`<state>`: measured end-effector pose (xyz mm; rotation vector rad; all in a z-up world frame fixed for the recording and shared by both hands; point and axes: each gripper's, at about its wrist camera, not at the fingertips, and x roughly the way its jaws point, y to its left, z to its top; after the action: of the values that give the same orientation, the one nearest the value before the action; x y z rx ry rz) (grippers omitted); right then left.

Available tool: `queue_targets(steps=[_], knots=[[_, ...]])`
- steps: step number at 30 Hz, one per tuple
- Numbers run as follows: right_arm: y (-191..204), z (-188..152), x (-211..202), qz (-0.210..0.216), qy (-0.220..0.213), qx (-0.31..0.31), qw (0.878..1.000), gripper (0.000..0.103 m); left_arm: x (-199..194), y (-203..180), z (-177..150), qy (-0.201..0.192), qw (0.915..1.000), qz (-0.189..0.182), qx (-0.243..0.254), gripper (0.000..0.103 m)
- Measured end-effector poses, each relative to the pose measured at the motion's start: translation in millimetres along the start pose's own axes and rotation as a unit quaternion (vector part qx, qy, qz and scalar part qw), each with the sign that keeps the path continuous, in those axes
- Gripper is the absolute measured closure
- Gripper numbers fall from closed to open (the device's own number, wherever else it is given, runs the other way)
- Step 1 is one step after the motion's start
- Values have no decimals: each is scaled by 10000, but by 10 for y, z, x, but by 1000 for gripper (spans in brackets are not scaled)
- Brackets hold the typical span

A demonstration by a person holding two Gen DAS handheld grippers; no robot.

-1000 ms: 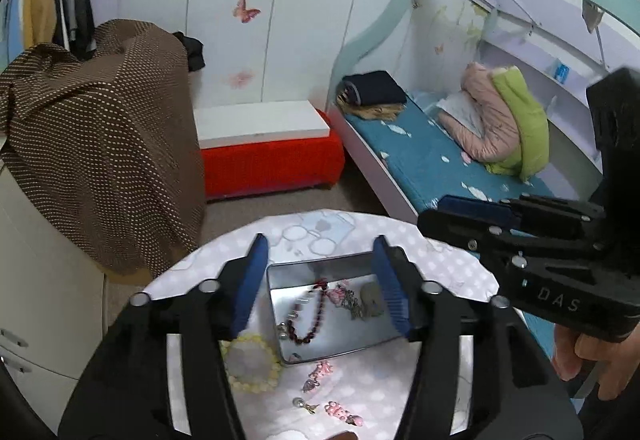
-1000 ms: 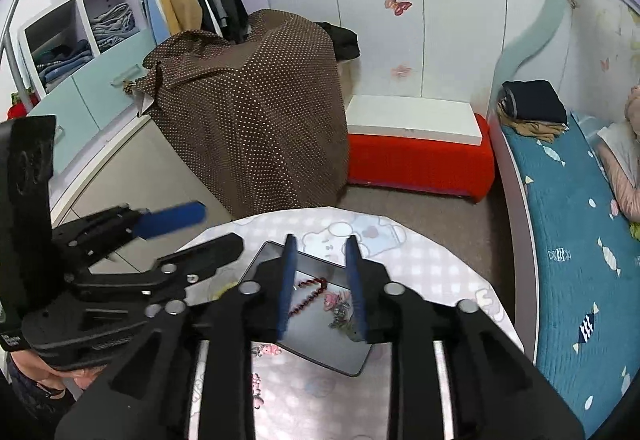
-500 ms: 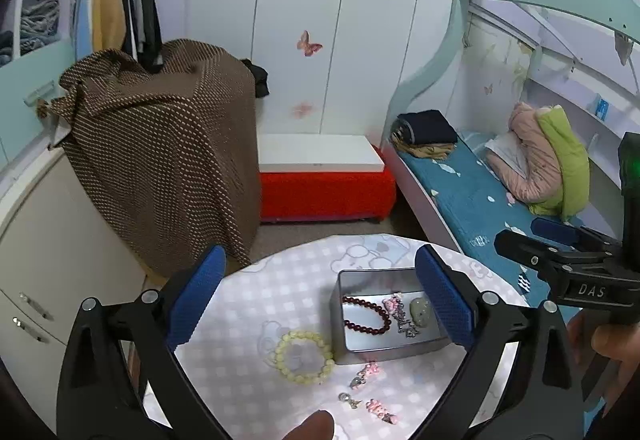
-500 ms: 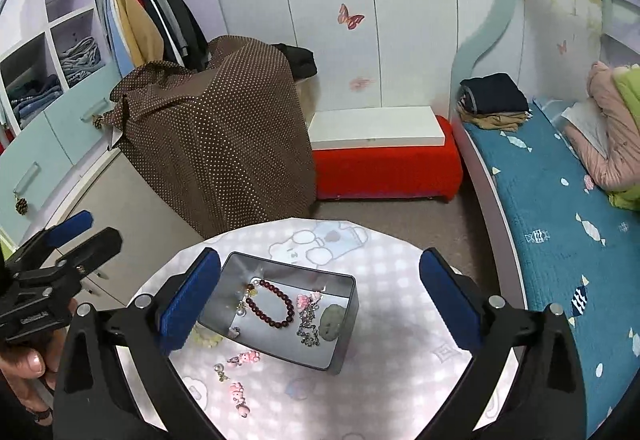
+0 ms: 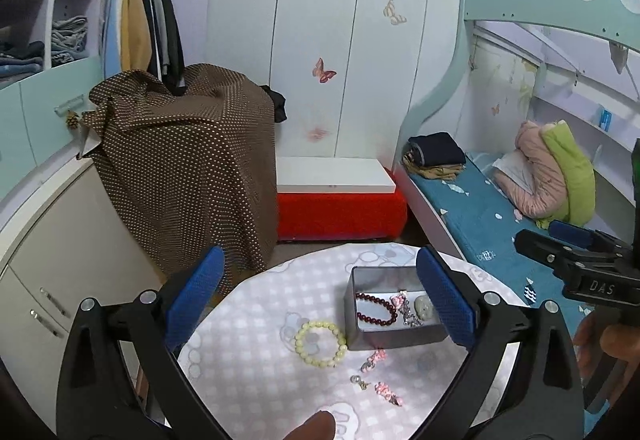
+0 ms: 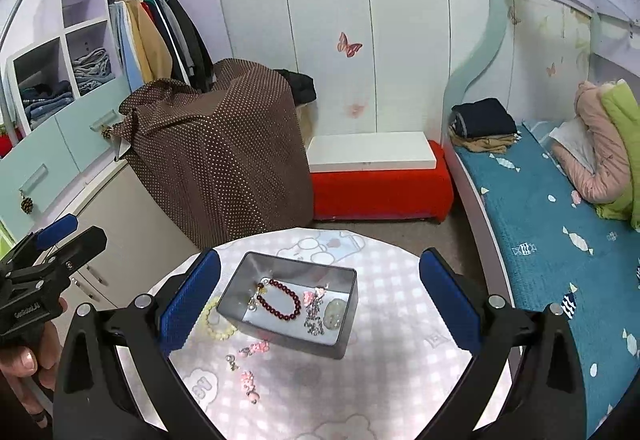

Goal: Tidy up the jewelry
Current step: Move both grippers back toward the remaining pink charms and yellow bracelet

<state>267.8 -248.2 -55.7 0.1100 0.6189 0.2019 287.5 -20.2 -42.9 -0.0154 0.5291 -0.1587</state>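
A grey metal tin stands on the round checked table. Inside lie a dark red bead bracelet, pink charms and a pale stone pendant. A yellow bead bracelet rests left of the tin. Small pink and silver charms lie in front. My left gripper is open above the table, nothing between its blue pads. My right gripper is also open and holds nothing, over the tin.
A brown dotted cloth covers furniture behind the table. A red bench with a white top stands at the wardrobe wall. A bed with a blue sheet runs along the right. A fingertip shows at the bottom edge.
Both grippers went from partly closed to wide open. Both drew back and rose from the tin, so more of the table and room shows.
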Motion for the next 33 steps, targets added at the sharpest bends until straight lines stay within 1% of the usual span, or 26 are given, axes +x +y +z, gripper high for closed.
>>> queue_targets(steps=[6,10,13,15,18,22,26,30,33], knots=[[55,-189,-225,-121,-182,-21,9998,8,-215,-5,-149,-108,9998,173,15,6],[155,-351,-336,-345,-292,-185,9988,7,-338,-18,-257,-168,9995,275,28,6],[216,-504,-343,-412,-238,-260,9985,8,-401,-18,-367,-163,9994,320,16,6],[252,-607,-316,-410,-144,-311,9986,8,-423,-6,-449,-132,9993,361,10,6],[296,-811,-232,-338,122,-368,9987,8,-430,0,-604,-42,9992,390,18,6],[356,-1041,-68,-245,480,-442,9976,7,-382,31,-861,175,9990,417,-12,6],[410,-1150,14,-154,645,-487,9966,7,-312,87,-1095,422,9982,421,-94,6],[487,-1258,125,-48,819,-632,9946,7,-269,134,-1263,593,9972,437,-144,6],[552,-1342,285,90,1075,-739,9914,7,-226,139,-1352,690,9965,452,-114,6]])
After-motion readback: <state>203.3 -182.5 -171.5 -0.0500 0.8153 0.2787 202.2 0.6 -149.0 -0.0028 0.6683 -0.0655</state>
